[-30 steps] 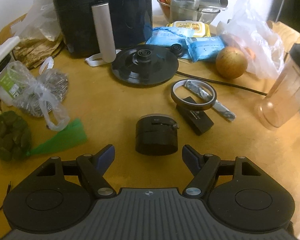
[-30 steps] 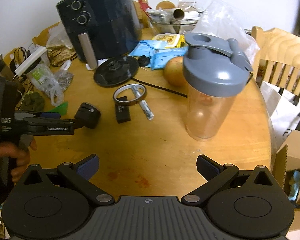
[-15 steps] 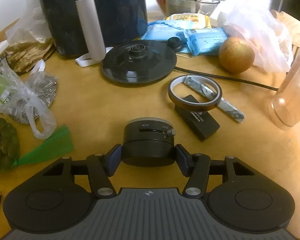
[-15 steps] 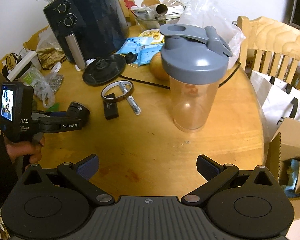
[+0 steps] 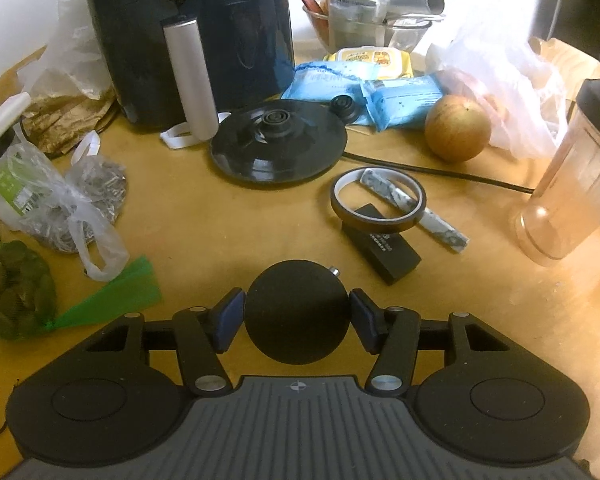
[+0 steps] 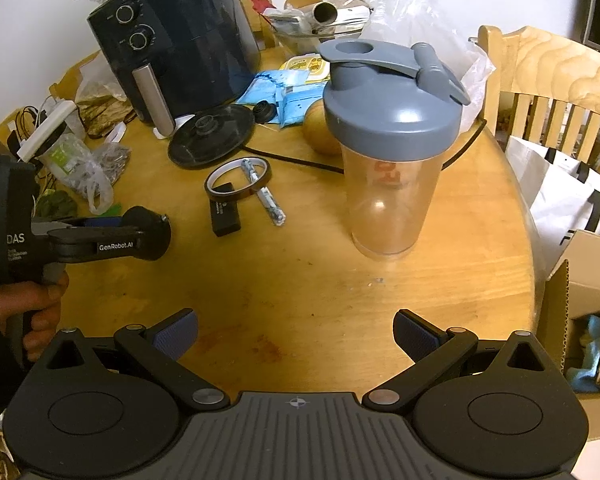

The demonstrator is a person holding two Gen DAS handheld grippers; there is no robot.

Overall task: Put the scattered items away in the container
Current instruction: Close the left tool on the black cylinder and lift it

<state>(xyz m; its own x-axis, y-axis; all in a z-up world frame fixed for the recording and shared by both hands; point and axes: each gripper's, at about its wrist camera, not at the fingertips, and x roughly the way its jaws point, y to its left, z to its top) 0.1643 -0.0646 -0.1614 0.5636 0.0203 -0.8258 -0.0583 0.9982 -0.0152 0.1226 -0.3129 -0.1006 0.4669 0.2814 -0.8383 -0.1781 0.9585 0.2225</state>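
Observation:
A black round puck (image 5: 296, 312) sits between the blue pads of my left gripper (image 5: 296, 318), which is shut on it and holds it off the wooden table, flat face toward the camera. In the right wrist view the same puck (image 6: 156, 232) pokes out of the left gripper (image 6: 140, 236) at the left, held by a hand. On the table lie a brown tape ring (image 5: 378, 200), a small black box (image 5: 384, 248) and a wrapped stick (image 5: 416, 210). My right gripper (image 6: 296, 336) hovers open over bare wood, with nothing between its fingers.
A clear shaker bottle (image 6: 392, 168) with a grey lid stands mid-table. Behind are a black air fryer (image 5: 188, 40), a kettle base (image 5: 278, 144), blue packets, an apple (image 5: 458, 128) and plastic bags. An open cardboard box (image 6: 588, 280) and a wooden chair sit beyond the table's right edge.
My left gripper closed on the black puck and lifted it off the table, so its flat face now shows. My right gripper stayed open and barely moved.

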